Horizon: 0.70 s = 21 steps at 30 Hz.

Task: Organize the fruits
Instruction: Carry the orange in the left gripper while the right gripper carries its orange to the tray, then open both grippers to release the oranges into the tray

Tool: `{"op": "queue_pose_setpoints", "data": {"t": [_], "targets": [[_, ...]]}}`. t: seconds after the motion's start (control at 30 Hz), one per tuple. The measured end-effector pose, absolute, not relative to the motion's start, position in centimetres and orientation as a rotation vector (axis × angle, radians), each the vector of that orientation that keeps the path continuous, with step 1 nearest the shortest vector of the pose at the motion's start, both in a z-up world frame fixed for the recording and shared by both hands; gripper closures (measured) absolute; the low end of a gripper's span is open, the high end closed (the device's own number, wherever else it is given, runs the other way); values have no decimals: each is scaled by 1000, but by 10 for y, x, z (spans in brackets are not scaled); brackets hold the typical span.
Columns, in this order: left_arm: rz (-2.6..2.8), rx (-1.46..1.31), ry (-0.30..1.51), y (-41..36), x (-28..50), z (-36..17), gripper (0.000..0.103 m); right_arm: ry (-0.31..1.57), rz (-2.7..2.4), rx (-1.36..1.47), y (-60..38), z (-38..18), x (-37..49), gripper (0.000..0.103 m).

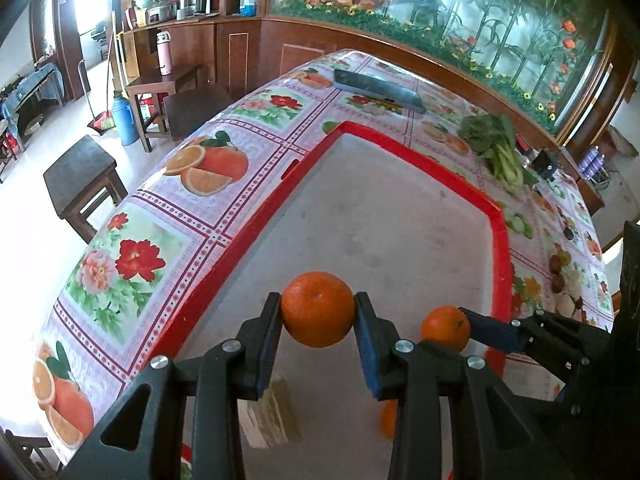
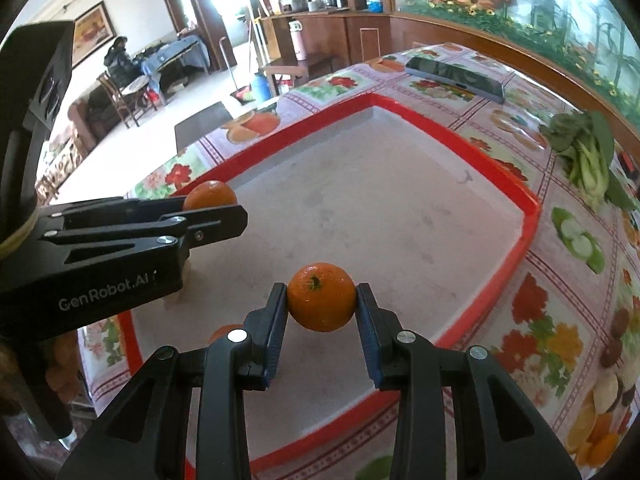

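Orange tangerines, light, firm and thin-skinned, are pinched across their middles: one (image 1: 318, 309) by the left hand-held gripper (image 1: 317, 314), another (image 2: 322, 297) by the right hand-held gripper (image 2: 322, 302), above the red tray (image 1: 256, 220).

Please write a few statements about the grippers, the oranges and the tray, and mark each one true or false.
1. The left gripper is shut on an orange. True.
2. The right gripper is open with nothing between its fingers. False: it is shut on another orange.
3. Both held oranges are over the red-rimmed tray. True.
4. The leafy greens lie inside the tray. False: they lie on the tablecloth outside it.
5. A phone lies on the table beyond the tray. True.
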<state>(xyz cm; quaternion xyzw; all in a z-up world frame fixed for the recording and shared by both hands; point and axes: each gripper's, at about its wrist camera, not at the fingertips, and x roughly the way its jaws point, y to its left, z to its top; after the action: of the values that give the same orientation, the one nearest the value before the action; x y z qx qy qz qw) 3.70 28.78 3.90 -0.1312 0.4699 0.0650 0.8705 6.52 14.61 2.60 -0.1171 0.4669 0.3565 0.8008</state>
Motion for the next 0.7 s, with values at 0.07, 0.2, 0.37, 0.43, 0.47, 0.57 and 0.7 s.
{"op": "queue_pose_setpoints", "data": {"t": [0.07,0.2,0.37,0.43,0.47,0.57,0.7], "targets": [[141,-271,988,290,39,36,65,1012,761,-257,146,21,68,70],[150,-271,1001,292,41,31,64,1024,756,-258,145,18,70,70],[163,-266,1015,290,41,27,64,1029,750,-261,144,18,66,70],[163,-267,1026,289,41,26,64,1032,742,-262,144,17,66,69],[165,-268,1029,289,41,25,64,1034,740,-261,143,17,66,69],[170,-261,1036,287,39,26,57,1028,729,-255,141,19,64,63],[194,-241,995,283,30,35,40,1021,727,-247,139,25,60,62]]}}
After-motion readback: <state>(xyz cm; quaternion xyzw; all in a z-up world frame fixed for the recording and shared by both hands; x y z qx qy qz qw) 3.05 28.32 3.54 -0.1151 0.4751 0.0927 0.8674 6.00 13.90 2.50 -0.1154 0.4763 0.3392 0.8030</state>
